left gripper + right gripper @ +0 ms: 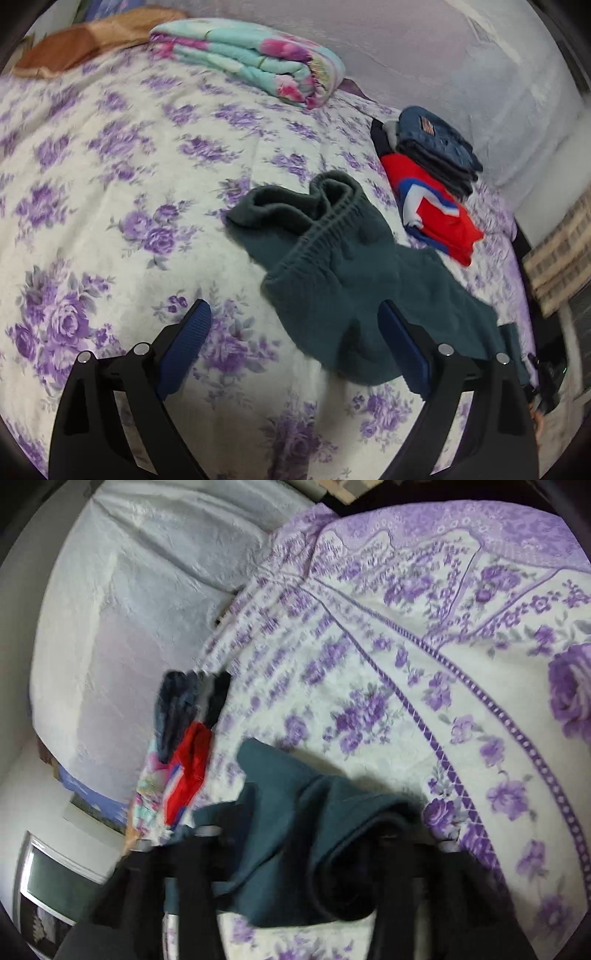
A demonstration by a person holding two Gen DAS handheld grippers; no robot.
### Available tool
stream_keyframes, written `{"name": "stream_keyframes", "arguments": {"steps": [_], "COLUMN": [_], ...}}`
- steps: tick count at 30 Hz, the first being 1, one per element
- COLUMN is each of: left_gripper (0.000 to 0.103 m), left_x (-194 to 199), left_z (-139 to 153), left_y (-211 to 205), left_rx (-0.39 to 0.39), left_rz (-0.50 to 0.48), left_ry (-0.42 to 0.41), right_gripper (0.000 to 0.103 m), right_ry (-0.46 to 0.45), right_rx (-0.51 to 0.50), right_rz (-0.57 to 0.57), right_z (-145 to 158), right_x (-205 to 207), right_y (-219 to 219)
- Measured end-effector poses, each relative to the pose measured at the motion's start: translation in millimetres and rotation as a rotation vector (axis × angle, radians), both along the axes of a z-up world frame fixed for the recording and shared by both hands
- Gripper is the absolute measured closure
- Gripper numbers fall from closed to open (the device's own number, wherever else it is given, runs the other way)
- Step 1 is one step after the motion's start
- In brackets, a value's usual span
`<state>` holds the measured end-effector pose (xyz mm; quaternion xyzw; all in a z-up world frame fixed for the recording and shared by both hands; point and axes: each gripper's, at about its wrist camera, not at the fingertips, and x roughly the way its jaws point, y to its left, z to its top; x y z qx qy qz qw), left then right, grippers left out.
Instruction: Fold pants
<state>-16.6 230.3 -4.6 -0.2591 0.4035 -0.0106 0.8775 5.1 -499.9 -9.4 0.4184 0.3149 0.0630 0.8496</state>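
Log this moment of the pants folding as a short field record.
surface: bed with purple floral bedspread
garment: dark green pants, crumpled, unfolded
left hand-held gripper: open, pads apart, nothing pinched
right hand-held gripper: pants cloth lies between its fingers; grip unclear
nearby: stack of folded clothes; folded floral quilt

left gripper: fingers spread wide | right gripper: fingers parted, blurred
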Motion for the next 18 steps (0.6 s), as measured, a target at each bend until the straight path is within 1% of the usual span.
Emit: {"name": "stream_keyframes", "arguments": {"steps": [1, 2, 3, 4, 6, 7, 8, 9, 10, 11, 12, 13, 15, 18], "left_gripper": [0.014, 0.013, 0.010, 0.009, 0.009, 0.010, 0.014, 0.041, 0.083, 0.090, 0.090, 0.090, 0.090, 0.090], "left_x": [1, 4, 7, 11, 18, 21, 21, 22, 22, 24, 23, 19, 4, -16], "left_z": [-1, -2, -3, -3, -3, -3, -3, -2, -2, -5, -7, -7, 5, 31], "left_y": [0, -5, -12, -19, -33, -37, -36, -37, -36, -32, -30, -27, -27, -23], "left_rx": [0.006, 0.025, 0.059, 0.081, 0.134, 0.139, 0.129, 0.120, 0.104, 0.041, -0.013, -0.031, 0.002, -0.036], "left_rz": [-0.007, -0.013, -0.025, -0.033, -0.061, -0.069, -0.065, -0.058, -0.056, -0.079, -0.080, -0.064, -0.053, -0.066], "left_ry": [0.010, 0.017, 0.022, 0.023, 0.011, -0.009, -0.026, -0.039, -0.048, -0.049, -0.054, -0.063, -0.102, -0.176], "right_gripper": [0.041, 0.040, 0.038, 0.037, 0.037, 0.037, 0.037, 0.037, 0.037, 0.037, 0.036, 0.036, 0.036, 0.036], "right_ry": [-0.008, -0.014, -0.024, -0.029, -0.042, -0.047, -0.051, -0.057, -0.062, -0.066, -0.075, -0.080, -0.092, -0.092], "right_rx": [-0.007, -0.025, -0.055, -0.077, -0.107, -0.104, -0.094, -0.082, -0.078, -0.080, -0.090, -0.100, -0.117, -0.133], "right_rz": [-0.017, -0.035, -0.056, -0.070, -0.093, -0.093, -0.092, -0.089, -0.086, -0.082, -0.068, -0.054, 0.001, 0.118], "right_z": [8, 13, 18, 22, 30, 33, 34, 36, 39, 43, 46, 52, 59, 65], "right_x": [-5, -16, -25, -31, -52, -62, -69, -77, -85, -89, -96, -98, -101, -98], "right_y": [2, 0, -4, -4, -7, -7, -8, -8, -6, -2, 1, 8, 24, 54]}}
